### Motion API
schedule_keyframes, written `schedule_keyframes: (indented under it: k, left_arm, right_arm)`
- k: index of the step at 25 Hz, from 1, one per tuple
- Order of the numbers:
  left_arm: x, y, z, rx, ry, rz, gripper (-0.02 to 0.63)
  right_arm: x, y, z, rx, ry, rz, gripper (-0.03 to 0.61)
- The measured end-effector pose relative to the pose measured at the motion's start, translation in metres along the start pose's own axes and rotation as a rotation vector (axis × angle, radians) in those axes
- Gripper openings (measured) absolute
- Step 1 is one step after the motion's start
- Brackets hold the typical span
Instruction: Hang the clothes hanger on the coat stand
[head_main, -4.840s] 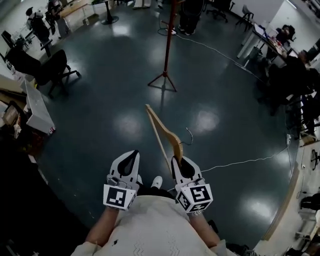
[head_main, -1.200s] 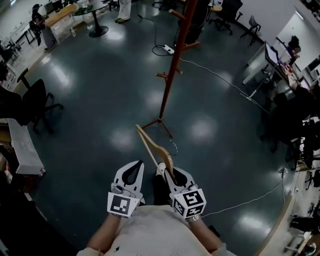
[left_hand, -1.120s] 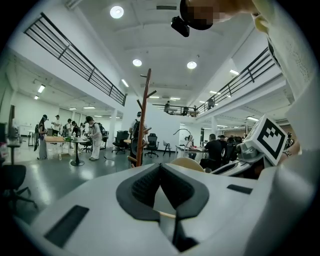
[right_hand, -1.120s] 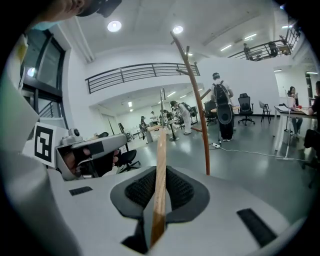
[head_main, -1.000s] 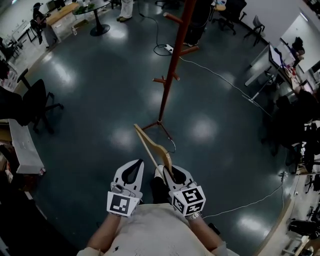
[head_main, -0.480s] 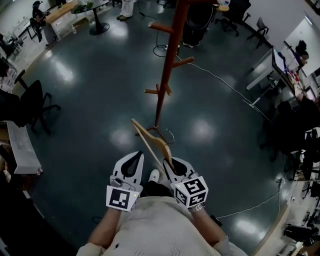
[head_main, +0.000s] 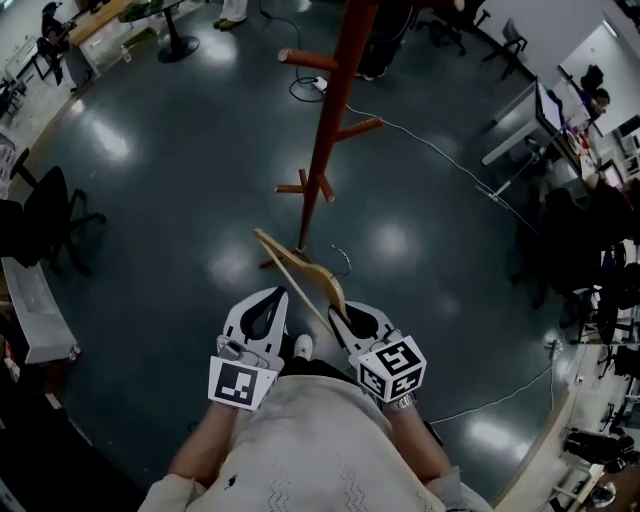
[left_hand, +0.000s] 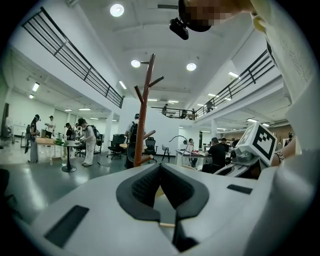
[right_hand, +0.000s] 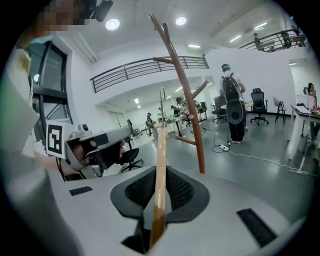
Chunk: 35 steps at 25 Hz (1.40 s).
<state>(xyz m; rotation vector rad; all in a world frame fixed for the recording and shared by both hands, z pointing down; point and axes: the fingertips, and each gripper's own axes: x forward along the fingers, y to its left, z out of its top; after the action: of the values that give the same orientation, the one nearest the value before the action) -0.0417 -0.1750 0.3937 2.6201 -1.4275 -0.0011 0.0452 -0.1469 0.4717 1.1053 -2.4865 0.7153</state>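
Note:
A tall red-brown coat stand (head_main: 322, 150) with short pegs rises just ahead of me; it also shows in the left gripper view (left_hand: 142, 125) and the right gripper view (right_hand: 187, 110). My right gripper (head_main: 345, 308) is shut on one arm of a wooden clothes hanger (head_main: 300, 270), which slants up and left toward the stand's base. In the right gripper view the hanger (right_hand: 160, 165) stands on edge between the pads, its metal hook (right_hand: 162, 100) at the far end. Beside it, my left gripper (head_main: 268, 298) is shut and holds nothing (left_hand: 160, 167).
A dark glossy floor lies all around. A white cable (head_main: 440, 150) runs across it behind the stand. An office chair (head_main: 50, 215) and a white box (head_main: 30, 300) are at the left, desks (head_main: 530, 110) at the right, a round table (head_main: 165, 20) and people far off.
Both grippers and the hanger have come forward toward the coat stand, which now looms larger. The hanger's far tip now lies close to the stand's base. The grip is unchanged.

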Motion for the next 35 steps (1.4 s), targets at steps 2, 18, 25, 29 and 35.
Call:
schedule_keyframes:
  k: [2, 18, 25, 29, 35]
  left_arm:
    - [0.014, 0.006, 0.008, -0.002, -0.004, -0.016, 0.012]
    - [0.059, 0.049, 0.022, 0.004, -0.033, -0.070, 0.012]
    - [0.082, 0.036, 0.022, 0.007, -0.031, 0.064, 0.012]
    - [0.094, 0.031, 0.019, 0.001, -0.041, 0.204, 0.012]
    - [0.116, 0.003, 0.005, -0.006, -0.031, 0.331, 0.012]
  right_arm:
    - [0.004, -0.004, 0.007, -0.017, 0.011, 0.003, 0.069]
    - [0.042, -0.017, 0.034, -0.109, 0.072, 0.195, 0.069]
    - [0.035, -0.067, 0.047, -0.232, 0.153, 0.339, 0.069]
    - [0.032, -0.091, 0.050, -0.287, 0.183, 0.456, 0.069]
    - [0.026, -0.135, 0.056, -0.379, 0.243, 0.602, 0.069]
